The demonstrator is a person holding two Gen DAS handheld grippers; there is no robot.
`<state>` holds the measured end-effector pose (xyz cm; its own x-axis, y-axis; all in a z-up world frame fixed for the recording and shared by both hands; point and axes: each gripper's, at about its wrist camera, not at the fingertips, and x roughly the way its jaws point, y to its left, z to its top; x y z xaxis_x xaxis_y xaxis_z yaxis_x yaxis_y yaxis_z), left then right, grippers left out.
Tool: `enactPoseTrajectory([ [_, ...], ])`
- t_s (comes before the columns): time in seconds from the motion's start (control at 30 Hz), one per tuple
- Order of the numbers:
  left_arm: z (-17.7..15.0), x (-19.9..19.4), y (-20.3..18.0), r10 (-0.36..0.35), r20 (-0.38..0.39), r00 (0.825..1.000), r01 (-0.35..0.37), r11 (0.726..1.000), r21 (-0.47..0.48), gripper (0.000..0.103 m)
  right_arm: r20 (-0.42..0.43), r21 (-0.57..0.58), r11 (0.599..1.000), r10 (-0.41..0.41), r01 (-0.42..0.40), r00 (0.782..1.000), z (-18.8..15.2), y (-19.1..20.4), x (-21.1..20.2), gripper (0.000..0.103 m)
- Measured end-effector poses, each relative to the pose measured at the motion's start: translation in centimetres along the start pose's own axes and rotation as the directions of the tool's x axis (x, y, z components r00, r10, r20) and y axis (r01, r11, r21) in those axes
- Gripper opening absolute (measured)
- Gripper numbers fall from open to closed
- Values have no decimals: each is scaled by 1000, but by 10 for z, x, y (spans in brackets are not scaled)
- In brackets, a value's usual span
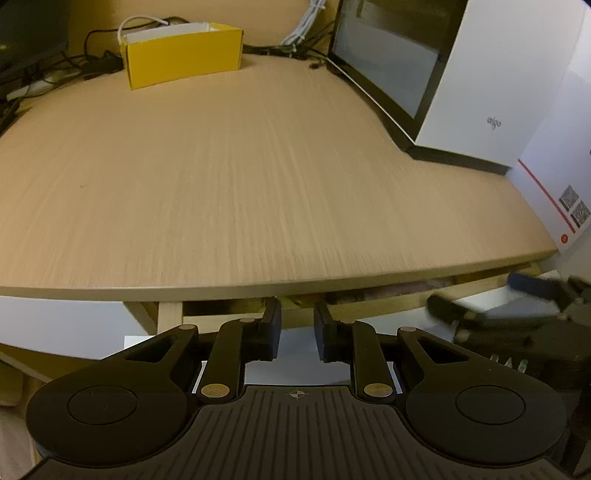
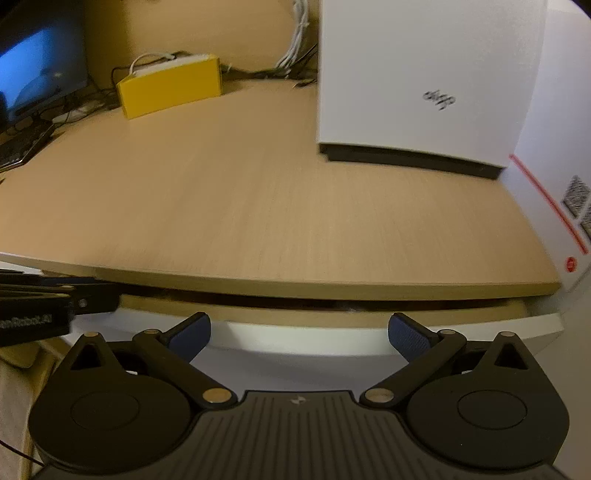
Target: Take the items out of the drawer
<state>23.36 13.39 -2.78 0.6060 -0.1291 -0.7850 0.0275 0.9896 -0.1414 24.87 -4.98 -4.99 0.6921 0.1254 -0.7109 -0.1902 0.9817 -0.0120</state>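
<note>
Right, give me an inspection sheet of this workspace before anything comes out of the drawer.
Surface: light wood desk, bare in the middle.
Job's things: drawer under the desk edge, open only a crack; its contents cannot be made out.
Clutter: yellow box at the back, white computer case at right, a white carton with a red stripe beside it.
Tools: left tool in front of the drawer, fingers a narrow gap apart, empty; right tool wide open, empty.
Cables: black and white cables along the back edge.
Surroundings: lit monitor at back left.
</note>
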Motion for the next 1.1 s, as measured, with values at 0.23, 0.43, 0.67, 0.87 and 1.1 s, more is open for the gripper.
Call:
enactPoseTrajectory([
  [0.23, -16, -14, -5, 5, -20, 1000, -5, 1000, 8, 21, -35, 28, 999, -32, 33, 999, 8, -19, 7, 102],
  [0.43, -31, -30, -6, -16, -51, 999, 16, 1000, 1, 21, -108, 24, 998, -60, 63, 992, -10, -28, 8, 103],
  [0.67, -53, -49, -12, -35, -111, 993, 40, 998, 39, 21, -132, 55, 994, -85, 93, 988, -35, -27, -18, 103],
  [0.87, -68, -57, -3, -120, -180, 976, 119, 993, -16, 21, -173, 84, 991, -93, 109, 981, -57, -24, -44, 103],
  [1.1, -72, -60, -4, -181, -271, 945, 206, 976, 66, 21, -251, 68, 996, -38, 57, 967, -74, -29, -67, 103],
])
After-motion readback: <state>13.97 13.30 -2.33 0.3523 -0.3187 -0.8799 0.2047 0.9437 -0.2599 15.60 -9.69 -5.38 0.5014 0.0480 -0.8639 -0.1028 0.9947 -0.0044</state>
